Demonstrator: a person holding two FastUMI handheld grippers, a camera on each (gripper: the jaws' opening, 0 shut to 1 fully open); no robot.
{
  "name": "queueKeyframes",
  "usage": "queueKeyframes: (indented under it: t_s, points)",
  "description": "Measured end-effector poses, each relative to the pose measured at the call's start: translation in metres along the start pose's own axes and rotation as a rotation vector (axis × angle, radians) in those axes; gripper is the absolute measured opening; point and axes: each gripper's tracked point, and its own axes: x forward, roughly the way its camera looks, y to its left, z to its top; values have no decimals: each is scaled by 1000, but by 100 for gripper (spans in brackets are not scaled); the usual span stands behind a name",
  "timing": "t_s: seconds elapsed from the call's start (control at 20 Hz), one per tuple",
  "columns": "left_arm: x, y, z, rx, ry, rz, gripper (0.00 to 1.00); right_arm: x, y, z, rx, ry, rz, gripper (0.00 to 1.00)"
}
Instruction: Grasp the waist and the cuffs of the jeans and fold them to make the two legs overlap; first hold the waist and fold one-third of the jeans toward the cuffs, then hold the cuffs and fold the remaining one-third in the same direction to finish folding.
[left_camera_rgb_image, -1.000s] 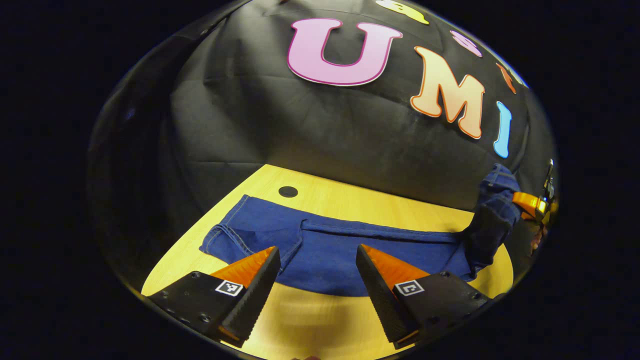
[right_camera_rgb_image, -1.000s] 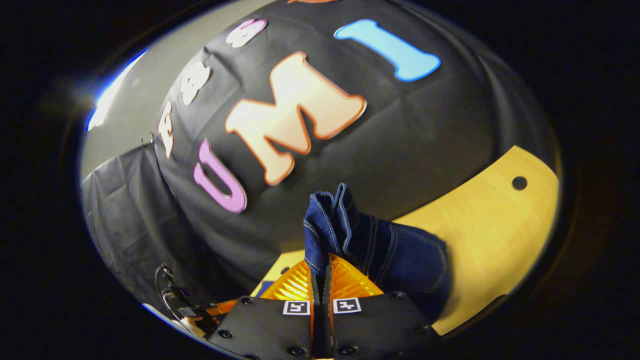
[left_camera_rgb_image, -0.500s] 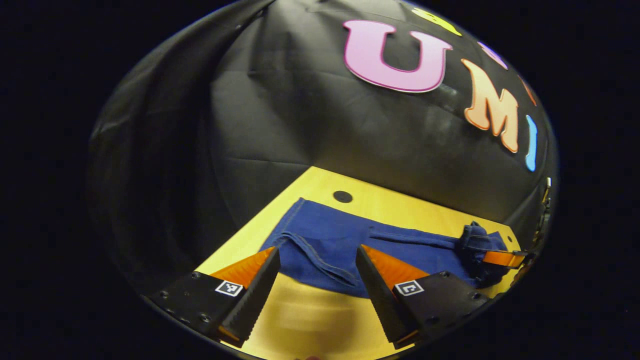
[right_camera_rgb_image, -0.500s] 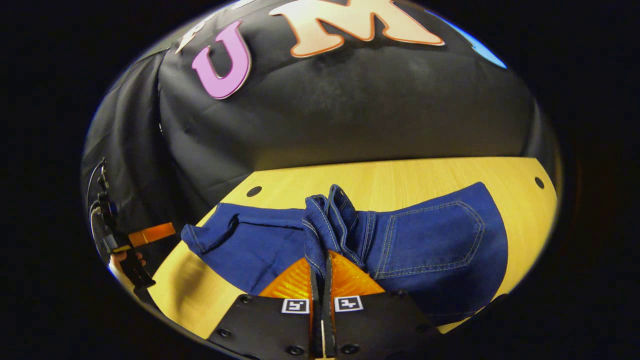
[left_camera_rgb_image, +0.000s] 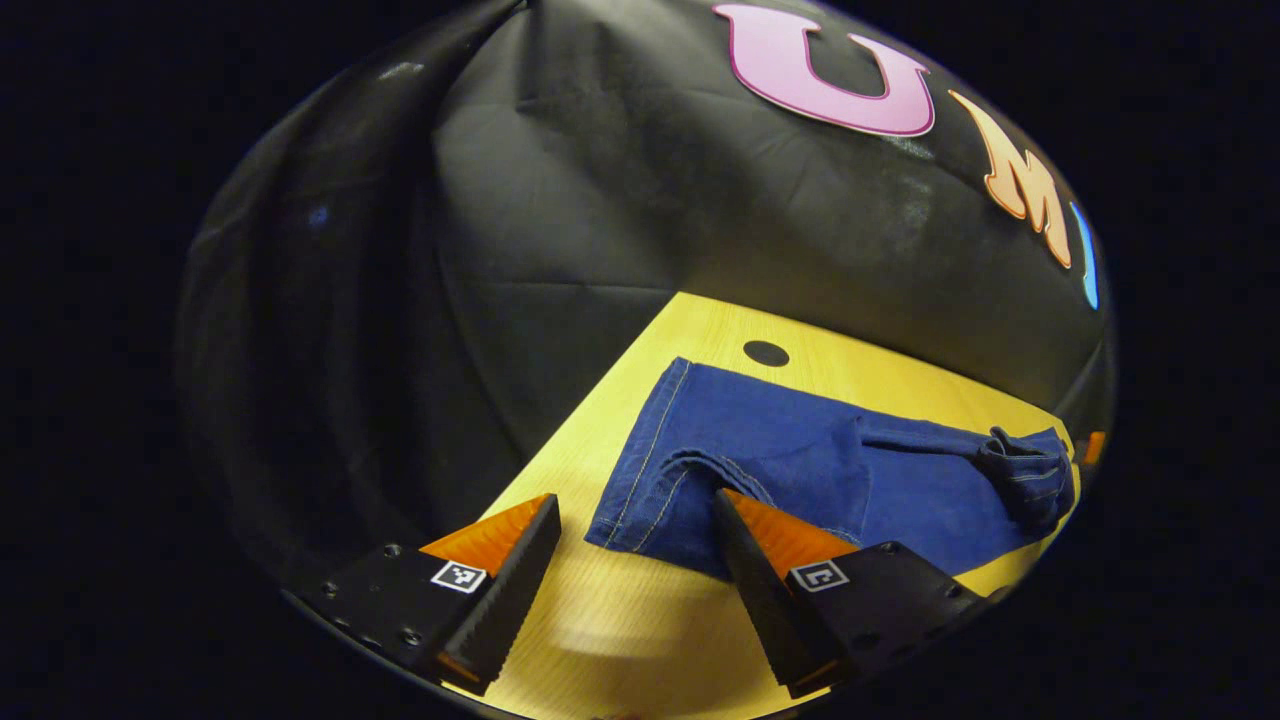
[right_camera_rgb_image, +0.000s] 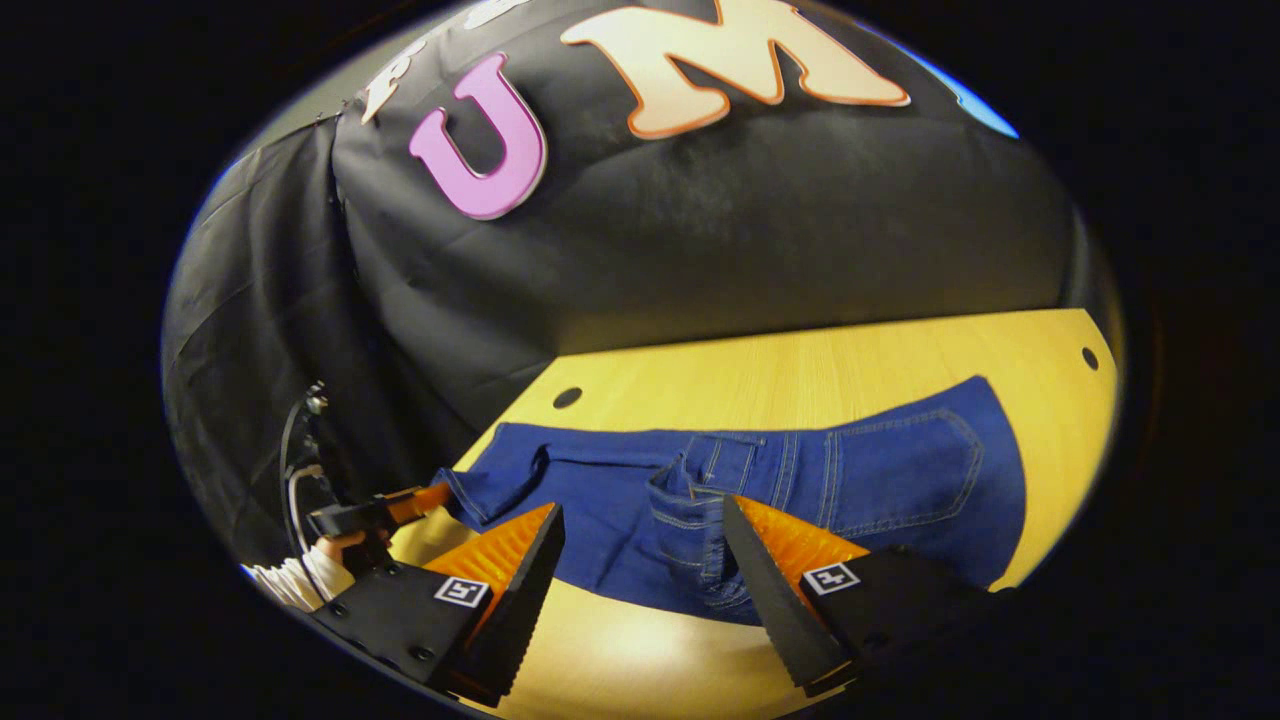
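Observation:
Blue jeans (left_camera_rgb_image: 800, 460) lie lengthwise on the yellow wooden table (left_camera_rgb_image: 620, 620). Their cuffs (left_camera_rgb_image: 640, 500) are at the near left in the left gripper view, and the bunched waist (left_camera_rgb_image: 1030, 470) rests at the far right. My left gripper (left_camera_rgb_image: 635, 560) is open just in front of the cuffs, one fingertip at the denim's edge. In the right gripper view the waist part (right_camera_rgb_image: 700, 500) lies folded onto the legs, back pocket (right_camera_rgb_image: 900, 470) facing up. My right gripper (right_camera_rgb_image: 645, 560) is open over it, holding nothing. The left gripper (right_camera_rgb_image: 370, 515) shows farther off by the cuffs.
The black cloth wall (left_camera_rgb_image: 700, 220) rises close behind the table. Round holes sit in the tabletop (left_camera_rgb_image: 766, 352) (right_camera_rgb_image: 567, 397) (right_camera_rgb_image: 1089, 357). A hand with a white sleeve (right_camera_rgb_image: 290, 580) holds the far gripper. Bare wood lies in front of the jeans (right_camera_rgb_image: 640, 660).
My right gripper brought the waist down onto the legs, then opened and let it go. The left gripper swung toward the cuff end, staying open.

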Motion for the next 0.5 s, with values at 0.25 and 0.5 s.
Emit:
queueKeyframes:
  t_s: [0.25,0.5]
  points:
    - [3,3,-9,-3,15,-12,94,-38,-46,32,23,-50,-121,93]
    - [-1,4,-15,103,64,-5,92,-66,-96,16,65,-9,-243,98]
